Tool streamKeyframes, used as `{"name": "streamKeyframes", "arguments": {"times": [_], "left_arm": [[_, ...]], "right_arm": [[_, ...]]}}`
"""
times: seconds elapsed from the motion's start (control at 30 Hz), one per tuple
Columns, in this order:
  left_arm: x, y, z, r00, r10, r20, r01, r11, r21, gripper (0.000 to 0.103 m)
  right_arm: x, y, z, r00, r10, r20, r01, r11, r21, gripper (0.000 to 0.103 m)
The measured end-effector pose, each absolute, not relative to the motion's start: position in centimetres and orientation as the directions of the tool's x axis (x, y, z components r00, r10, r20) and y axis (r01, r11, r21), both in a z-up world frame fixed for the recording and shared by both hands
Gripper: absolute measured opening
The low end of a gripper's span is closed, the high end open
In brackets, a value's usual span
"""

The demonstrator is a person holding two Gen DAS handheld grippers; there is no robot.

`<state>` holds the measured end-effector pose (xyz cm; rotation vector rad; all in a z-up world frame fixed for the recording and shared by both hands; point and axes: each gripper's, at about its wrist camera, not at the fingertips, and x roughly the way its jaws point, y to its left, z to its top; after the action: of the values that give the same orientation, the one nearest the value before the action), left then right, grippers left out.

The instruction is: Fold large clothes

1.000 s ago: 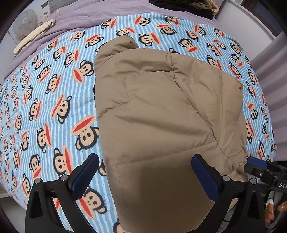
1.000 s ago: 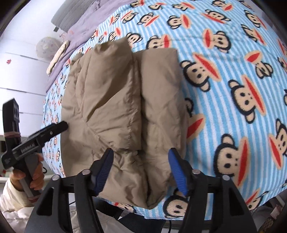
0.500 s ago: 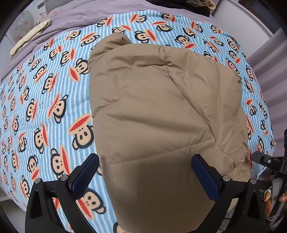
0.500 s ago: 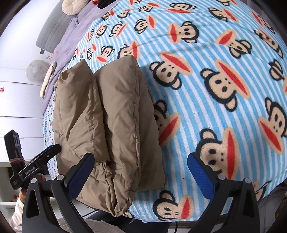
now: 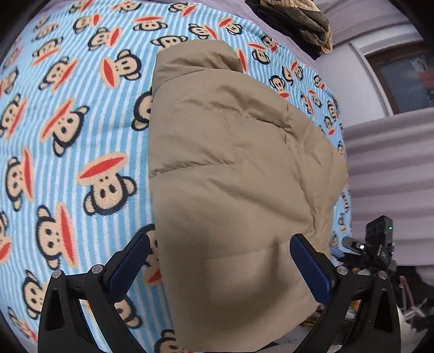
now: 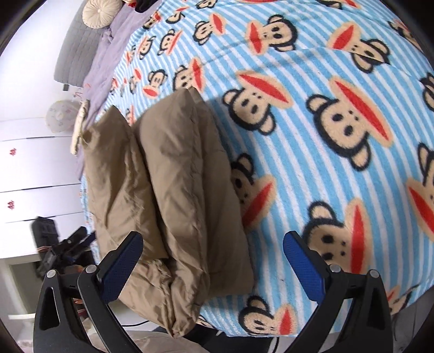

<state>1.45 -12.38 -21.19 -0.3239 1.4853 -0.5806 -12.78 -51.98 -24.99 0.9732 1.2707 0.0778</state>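
Note:
A tan puffer jacket [image 5: 225, 173] lies folded on a blue striped monkey-print blanket [image 5: 70, 114], its near end hanging over the bed's front edge. My left gripper [image 5: 219, 266] is open above that near end, blue pads apart and holding nothing. In the right wrist view the jacket [image 6: 173, 195] shows as two padded folds side by side. My right gripper [image 6: 213, 264] is open and empty over the jacket's near right corner. The other gripper [image 6: 62, 249] shows at the left edge of that view.
Dark clothes [image 5: 298, 24] are piled at the far end of the bed. A round cushion [image 6: 99, 12] and grey headboard [image 6: 72, 46] lie at the far left. White drawers [image 6: 32, 168] stand left of the bed. The right gripper [image 5: 371, 249] shows low right.
My right gripper opened wide and let go of the jacket, then swung right. My left gripper moved closer over the jacket and turned right, still open.

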Motion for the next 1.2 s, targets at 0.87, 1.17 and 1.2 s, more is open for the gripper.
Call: {"name": "streamKeyframes", "arguments": {"times": [0.87,1.17,1.2], "left_arm": [[4.4,-16.1,-29.1,-0.109,-0.697,-0.709,0.078,0.705,-0.705,0.092],[5.4,-14.9,-22.6,-0.039,-0.747,-0.664,0.195,0.646,-0.738,0.083],[6.0,-14.2,-21.9,-0.031,-0.754,-0.656,0.197,0.639,-0.743,0.083]], "right_arm": [[-2.1,-46.7,-33.0,0.242,0.801,-0.548,0.402,0.431,0.808,0.095],[-1.7,-45.3,-28.1,0.301,0.830,-0.470,0.317,0.378,0.870,0.078],[-1.5,-44.8,-27.4,0.309,0.829,-0.466,0.302,0.379,0.874,0.078]]}}
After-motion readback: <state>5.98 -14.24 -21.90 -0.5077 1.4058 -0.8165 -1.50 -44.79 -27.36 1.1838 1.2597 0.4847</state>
